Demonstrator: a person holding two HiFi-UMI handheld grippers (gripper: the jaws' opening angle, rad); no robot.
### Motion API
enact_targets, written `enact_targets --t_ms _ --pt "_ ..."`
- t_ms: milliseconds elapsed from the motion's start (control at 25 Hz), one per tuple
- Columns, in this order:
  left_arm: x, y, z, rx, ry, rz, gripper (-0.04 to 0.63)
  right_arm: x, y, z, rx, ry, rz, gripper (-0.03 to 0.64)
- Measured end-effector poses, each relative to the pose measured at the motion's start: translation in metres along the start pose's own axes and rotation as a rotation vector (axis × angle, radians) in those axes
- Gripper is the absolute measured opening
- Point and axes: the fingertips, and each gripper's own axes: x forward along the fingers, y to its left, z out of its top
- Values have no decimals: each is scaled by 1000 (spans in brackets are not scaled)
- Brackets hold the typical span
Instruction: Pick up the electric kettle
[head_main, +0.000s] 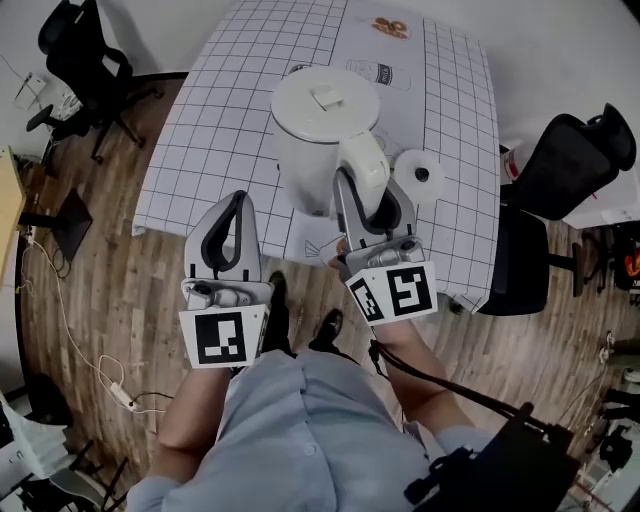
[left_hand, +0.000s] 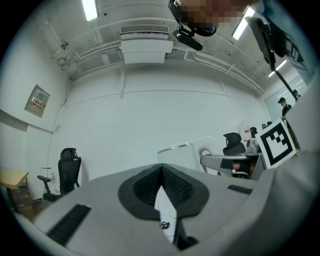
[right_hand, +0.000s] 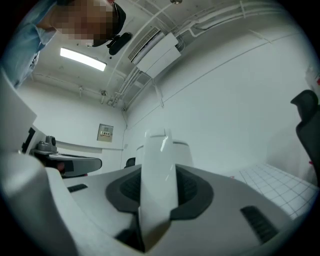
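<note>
The left gripper (head_main: 238, 205), lower left of centre, has its fingers shut together on nothing. The right gripper (head_main: 372, 200) has its fingers clamped on the kettle's (head_main: 315, 130) handle (right_hand: 159, 175) (grasp done). The kettle is mid-frame over the worktop (head_main: 230, 110); whether it is lifted I cannot tell.

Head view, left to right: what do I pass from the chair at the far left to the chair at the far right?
Black office chair → left tool → electric kettle → white roll → second black chair.
</note>
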Motion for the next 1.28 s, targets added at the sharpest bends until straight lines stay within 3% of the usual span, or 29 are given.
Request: enact_targets --t_ms 120,280,400,800,1040,1280 --pt "0 21 -12 -14 44 12 0 13 11 -26 21 16 6 105" --pt "1 41 -15 49 4 -15 0 26 21 -64 45 59 12 104" --pt "-1 48 -27 53 32 -21 0 31 24 -84 49 88 8 106" --pt "8 56 -52 41 119 -3 0 24 22 -93 25 61 63 107" --pt "5 40 -51 42 104 -21 0 4 27 -104 -5 68 130 109" --pt "0 29 -44 49 97 -23 0 -18 25 -116 -12 96 135 115"
